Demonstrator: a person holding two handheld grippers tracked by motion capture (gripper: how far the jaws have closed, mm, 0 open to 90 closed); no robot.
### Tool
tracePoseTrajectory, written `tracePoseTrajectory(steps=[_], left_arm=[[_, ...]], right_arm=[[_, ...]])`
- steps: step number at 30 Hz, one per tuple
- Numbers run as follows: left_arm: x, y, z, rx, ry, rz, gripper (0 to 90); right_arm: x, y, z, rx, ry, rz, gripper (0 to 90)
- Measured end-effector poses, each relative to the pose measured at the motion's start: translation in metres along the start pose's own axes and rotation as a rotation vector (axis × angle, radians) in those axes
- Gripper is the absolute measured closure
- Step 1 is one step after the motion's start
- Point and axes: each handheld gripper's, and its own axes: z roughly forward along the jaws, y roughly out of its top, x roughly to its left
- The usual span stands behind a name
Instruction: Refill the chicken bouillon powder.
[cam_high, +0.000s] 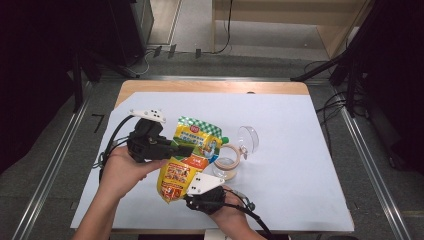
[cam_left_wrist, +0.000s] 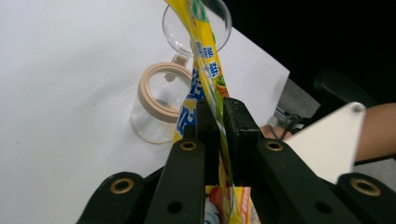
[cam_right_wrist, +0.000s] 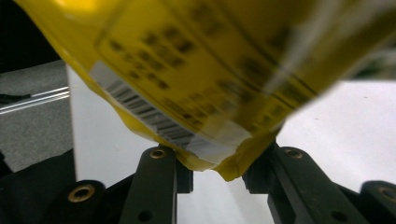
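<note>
Jaws on pouch (cam_high: 192, 155), spout (cam_high: 225, 140) probably jarward (cam_high: 227, 165)

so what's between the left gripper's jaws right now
The yellow pouch: the left gripper has its jaws clamped on the pouch's thin edge, as the left gripper view shows.

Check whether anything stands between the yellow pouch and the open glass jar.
Nothing visible does. The yellow pouch, pinched by the left gripper and held at its bottom corner by the right gripper, hangs right beside the open glass jar, whose hinged lid is swung back.
</note>
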Motion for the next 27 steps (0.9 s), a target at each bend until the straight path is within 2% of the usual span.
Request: tracePoseTrajectory(steps=[12, 16, 21, 24, 27], left_arm=[[-0.001, 0.002, 0.022, 0.035, 0.035, -0.005, 80.5], [0.001, 0.005, 0.029, 0.058, 0.039, -0.020, 79.6], [0.005, 0.007, 0.035, 0.062, 0.055, -0.041, 78.3], [0.007, 0.010, 0.040, 0.076, 0.073, -0.053, 76.7], [0.009, 0.014, 0.045, 0.088, 0.067, -0.070, 75.9]], right_arm=[[0.011, 0.005, -0.004, 0.000, 0.064, -0.003, 68.9], [0.012, 0.007, -0.004, 0.006, 0.082, 0.015, 68.6], [0.008, 0.008, -0.002, 0.012, 0.106, 0.059, 68.3], [0.008, 0.010, -0.001, 0.018, 0.117, 0.056, 67.6], [0.008, 0.013, -0.001, 0.011, 0.120, 0.057, 67.1]])
